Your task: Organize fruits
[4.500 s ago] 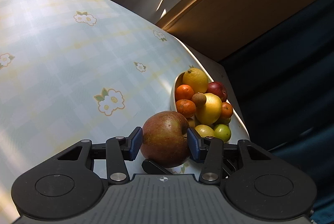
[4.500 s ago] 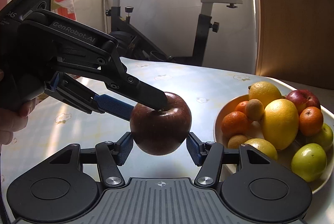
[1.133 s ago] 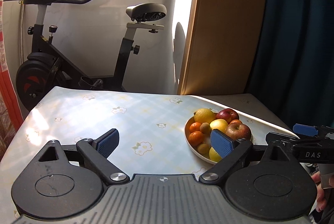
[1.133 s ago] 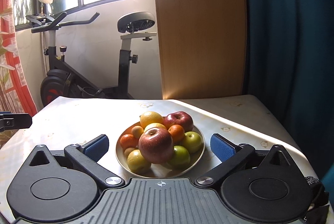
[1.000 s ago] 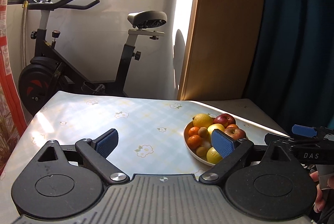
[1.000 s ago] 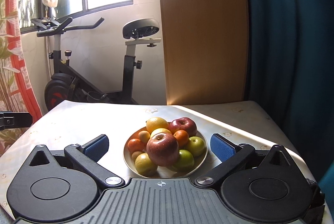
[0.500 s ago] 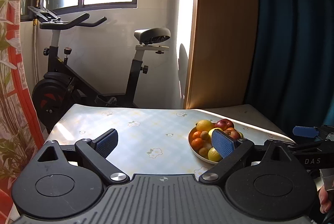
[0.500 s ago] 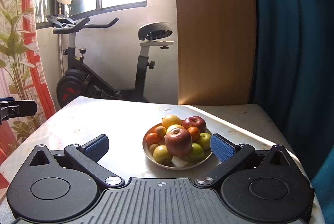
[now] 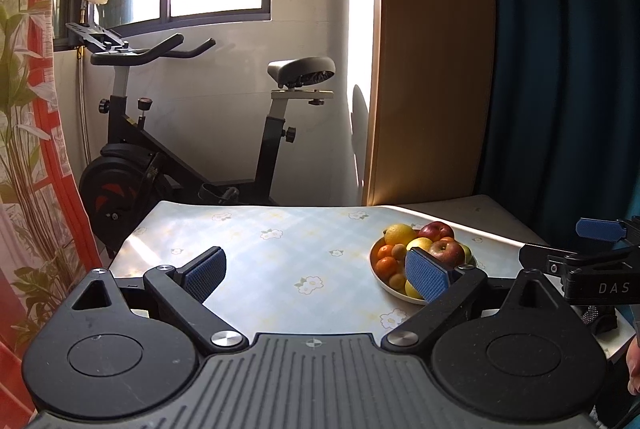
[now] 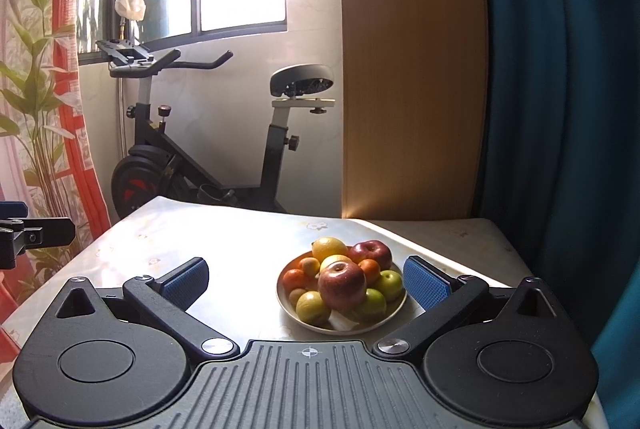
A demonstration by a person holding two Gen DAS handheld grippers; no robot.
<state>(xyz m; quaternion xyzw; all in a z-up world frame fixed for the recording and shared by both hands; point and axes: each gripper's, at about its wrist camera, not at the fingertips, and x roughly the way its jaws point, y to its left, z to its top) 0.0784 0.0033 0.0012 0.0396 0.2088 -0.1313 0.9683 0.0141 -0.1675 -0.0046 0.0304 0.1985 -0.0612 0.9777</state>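
All the fruit in view sits heaped in one shallow bowl [image 10: 390, 315] on the floral-patterned table [image 9: 280, 261], and no loose piece shows anywhere on the cloth, so the gathering looks finished as far as these views reach.

On the pile, a large red apple [image 10: 342, 285] rides on top at the front. From it, a second red apple [image 10: 372, 251] lies at about 1 o'clock, a lemon [image 10: 329, 248] at 12, small oranges [image 10: 294, 279] at 9, and green fruits [image 10: 389, 284] from 3 round to 7 o'clock. Something white shows under the fruit at the bowl's near edge; what it is cannot be made out.

The left gripper [image 9: 316, 273] is spread wide and holds nothing, hanging above the table's near side with the bowl at its 2 o'clock. The right gripper [image 10: 306, 283] is likewise wide and empty, raised and back from the bowl, which lies straight ahead between its blue pads.

What may remain is only a tidier arrangement; the top apple looks perched rather than nested and could roll if the bowl is nudged. An exercise bike [image 10: 208, 149] stands beyond the table.
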